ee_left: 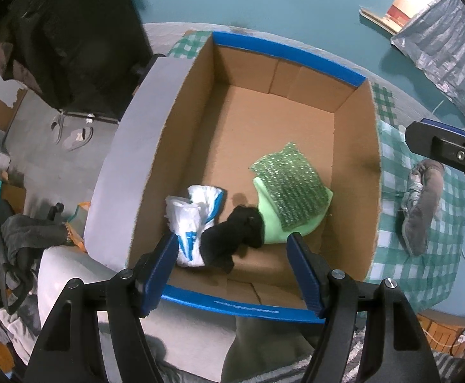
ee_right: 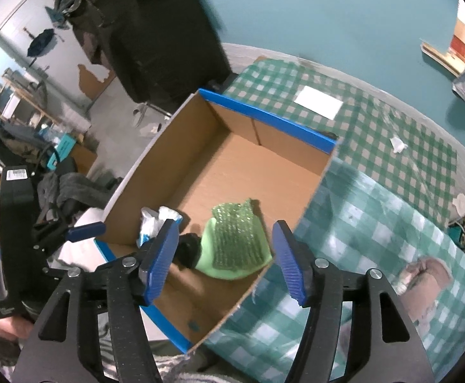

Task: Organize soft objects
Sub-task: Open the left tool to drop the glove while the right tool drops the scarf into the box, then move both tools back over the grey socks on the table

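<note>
Jaws of both grippers gape above box (ee_left: 354,146) holding black cloth (ee_left: 235,239).

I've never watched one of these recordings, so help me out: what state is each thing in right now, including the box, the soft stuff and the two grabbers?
Cardboard box: open-topped, upright on the checked cloth.
White bag: crumpled, inside the box.
Black cloth: bunched, inside the box.
Green cloth: in the box, under the bubble wrap.
Green bubble wrap: lying on the green cloth.
Grey cloth: outside the box, on the checked cloth.
Left gripper: open, empty.
Right gripper: open, empty.
</note>
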The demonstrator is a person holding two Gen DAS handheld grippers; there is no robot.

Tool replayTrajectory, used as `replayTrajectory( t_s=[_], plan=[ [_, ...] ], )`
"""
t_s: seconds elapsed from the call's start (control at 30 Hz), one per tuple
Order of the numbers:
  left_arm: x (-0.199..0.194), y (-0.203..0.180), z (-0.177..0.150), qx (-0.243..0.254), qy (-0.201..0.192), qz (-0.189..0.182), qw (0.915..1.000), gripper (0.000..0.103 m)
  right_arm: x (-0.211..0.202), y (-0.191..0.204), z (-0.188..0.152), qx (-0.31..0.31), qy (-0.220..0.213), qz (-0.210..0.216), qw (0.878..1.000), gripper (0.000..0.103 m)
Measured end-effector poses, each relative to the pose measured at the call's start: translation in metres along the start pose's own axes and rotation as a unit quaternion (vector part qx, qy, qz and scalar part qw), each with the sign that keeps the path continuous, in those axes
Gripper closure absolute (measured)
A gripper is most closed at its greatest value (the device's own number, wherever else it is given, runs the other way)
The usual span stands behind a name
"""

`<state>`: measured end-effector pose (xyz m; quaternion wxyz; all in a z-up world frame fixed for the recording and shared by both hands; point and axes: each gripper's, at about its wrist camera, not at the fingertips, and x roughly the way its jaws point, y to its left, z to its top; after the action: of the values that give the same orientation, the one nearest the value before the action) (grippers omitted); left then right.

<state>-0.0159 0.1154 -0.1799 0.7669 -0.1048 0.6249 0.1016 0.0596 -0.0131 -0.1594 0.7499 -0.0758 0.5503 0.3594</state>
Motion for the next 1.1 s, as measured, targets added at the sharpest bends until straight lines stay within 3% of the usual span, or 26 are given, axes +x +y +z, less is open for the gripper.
replayTrajectory(
  t_s=[0.53,1.1],
  plan=[
    [-0.01,-0.053,0.009,0.046,-0.008,-0.016,0.9988,0.031,-0.035,-0.057,-0.026,0.066,-0.014,-0.03,0.997,0.04],
    [-0.01,-0.141,0.012,0.121,-0.006,-0.032,0.9921,0.031,-0.079,-0.155,-0.081,0.158,-0.019,-0.068,0.985,0.039]
  ],
)
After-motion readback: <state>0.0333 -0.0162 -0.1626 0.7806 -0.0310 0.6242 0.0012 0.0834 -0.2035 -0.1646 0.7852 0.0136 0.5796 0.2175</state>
